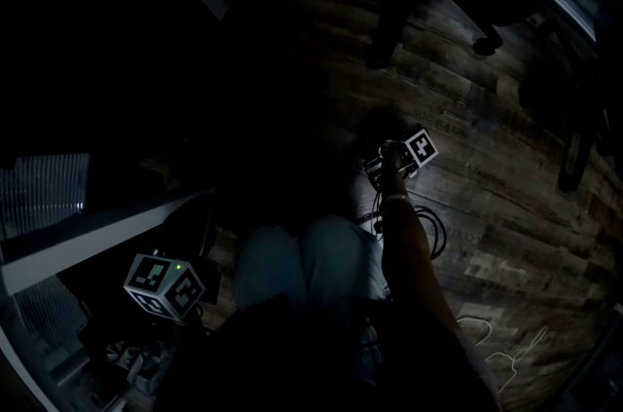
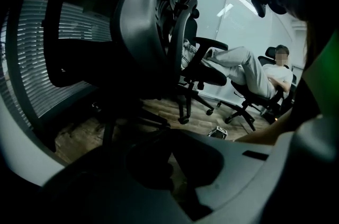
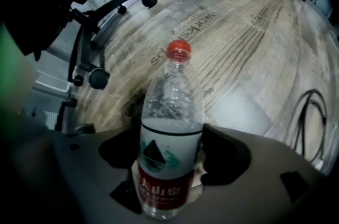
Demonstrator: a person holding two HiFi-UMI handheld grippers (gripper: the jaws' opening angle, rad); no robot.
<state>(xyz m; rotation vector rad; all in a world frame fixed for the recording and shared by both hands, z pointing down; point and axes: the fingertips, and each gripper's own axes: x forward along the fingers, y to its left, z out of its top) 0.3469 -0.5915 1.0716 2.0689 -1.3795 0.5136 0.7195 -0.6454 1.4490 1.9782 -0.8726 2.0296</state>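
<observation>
In the right gripper view my right gripper is shut on a clear water bottle with a red cap and a white and red label. The bottle stands upright between the jaws, above a wooden floor. The dim head view shows that gripper's marker cube at the end of a person's arm, low over the floor. The left gripper's marker cube sits at the lower left, beside a pale desk edge. My left gripper shows dark jaws close together with nothing between them.
A large mesh office chair back fills the left gripper view. Behind it a person reclines in another chair. Chair bases with castors stand at the left of the right gripper view, and a black cable lies at its right.
</observation>
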